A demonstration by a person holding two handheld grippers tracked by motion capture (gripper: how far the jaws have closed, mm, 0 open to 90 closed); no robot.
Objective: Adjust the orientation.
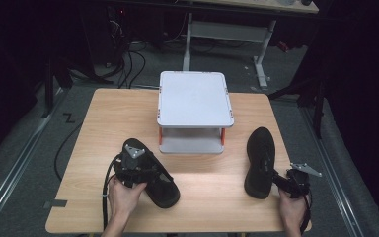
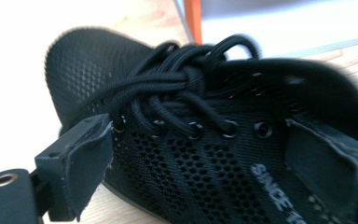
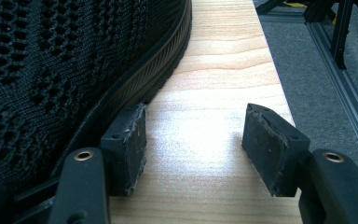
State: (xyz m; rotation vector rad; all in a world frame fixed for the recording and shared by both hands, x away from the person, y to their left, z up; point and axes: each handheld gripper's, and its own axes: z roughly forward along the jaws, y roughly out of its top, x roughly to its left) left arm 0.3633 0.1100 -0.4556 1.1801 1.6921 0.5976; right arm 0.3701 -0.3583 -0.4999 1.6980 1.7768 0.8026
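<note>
On your table, the two-tier rack stands at the middle of the far edge. One shoe lies in front of it to your left, the other shoe to your right, well apart.

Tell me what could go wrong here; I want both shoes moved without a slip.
1. The left gripper straddles the left shoe with open jaws; closing may snag the laces.
2. The right gripper is open on bare table beside the right shoe; closing may grab nothing.
</note>
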